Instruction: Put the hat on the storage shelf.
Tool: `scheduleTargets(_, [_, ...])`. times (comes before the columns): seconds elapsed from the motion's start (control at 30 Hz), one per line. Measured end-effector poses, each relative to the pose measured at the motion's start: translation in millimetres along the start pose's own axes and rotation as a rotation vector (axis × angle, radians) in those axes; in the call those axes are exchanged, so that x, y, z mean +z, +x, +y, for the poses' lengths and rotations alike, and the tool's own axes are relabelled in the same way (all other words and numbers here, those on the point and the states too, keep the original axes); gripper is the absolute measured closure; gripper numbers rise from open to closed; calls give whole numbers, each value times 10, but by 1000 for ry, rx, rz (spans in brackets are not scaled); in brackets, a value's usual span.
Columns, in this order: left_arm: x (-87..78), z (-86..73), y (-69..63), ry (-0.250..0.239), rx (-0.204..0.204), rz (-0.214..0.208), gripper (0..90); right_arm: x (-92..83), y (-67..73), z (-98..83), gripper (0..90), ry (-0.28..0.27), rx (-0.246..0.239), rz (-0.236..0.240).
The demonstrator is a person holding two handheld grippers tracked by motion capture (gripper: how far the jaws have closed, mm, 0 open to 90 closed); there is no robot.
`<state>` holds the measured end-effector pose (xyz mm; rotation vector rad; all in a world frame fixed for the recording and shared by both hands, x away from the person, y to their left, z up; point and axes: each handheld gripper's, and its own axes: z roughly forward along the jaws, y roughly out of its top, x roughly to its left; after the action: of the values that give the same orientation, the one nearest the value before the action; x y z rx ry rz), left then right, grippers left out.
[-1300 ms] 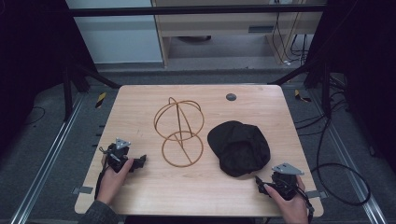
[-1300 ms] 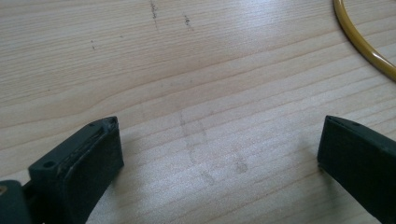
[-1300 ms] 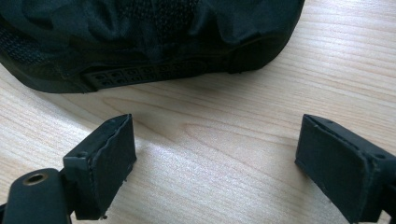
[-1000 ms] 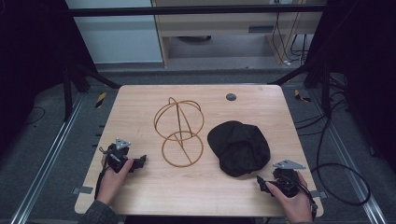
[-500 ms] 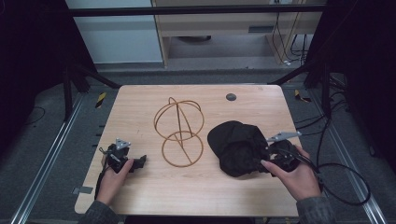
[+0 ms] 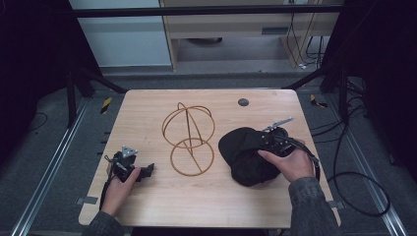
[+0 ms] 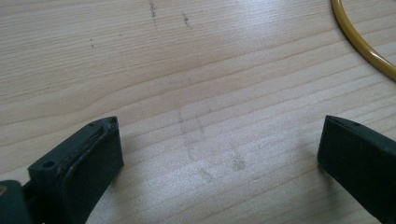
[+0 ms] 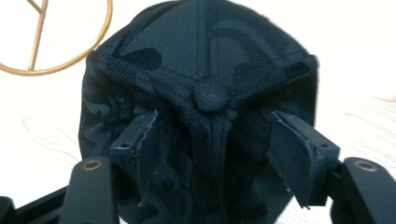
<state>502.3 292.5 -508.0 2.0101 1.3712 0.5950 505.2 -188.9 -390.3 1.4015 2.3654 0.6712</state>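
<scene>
1. Wooden table point(image 6: 147, 113), mostly bare; small dark disc point(image 6: 243, 102) near the far edge.
2. Wire hat stand point(image 6: 188, 137), gold, upright mid-table, base ring flat on the wood.
3. Black cap point(image 6: 243, 152) lies just right of the stand, crown up, top button point(image 8: 211, 97) facing the right gripper.
4. Right gripper point(image 8: 210, 140) on the cap, jaws wide apart, straddling the crown seam, not yet closed on it. Judgement: pinch below the button, gather both fabric layers, close fully before lifting.
5. Left gripper point(image 7: 219, 149) rests at the near-left, jaws wide, holding nothing.
</scene>
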Motion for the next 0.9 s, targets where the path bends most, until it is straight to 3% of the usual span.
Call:
scheduleTargets(0.1, [0,0,0,0,0,0,0,56,-9,25,436,18,-7,3])
scheduleTargets(0.13, [0,0,0,0,0,0,0,73,-26,36,532,29,2,29])
scheduleTargets(0.2, [0,0,0,0,0,0,0,81,-36,42,569,32,5,41])
scheduleTargets(0.3, [0,0,-8,0,3,-3,0,93,-55,52,752,48,-1,59])
scheduleTargets(0.53, [1,1,-16,0,6,-7,0,91,-94,63,836,42,-14,79])
scheduleTargets(0.9, [1,1,-16,0,6,-7,0,-58,-130,101,869,27,-12,91])
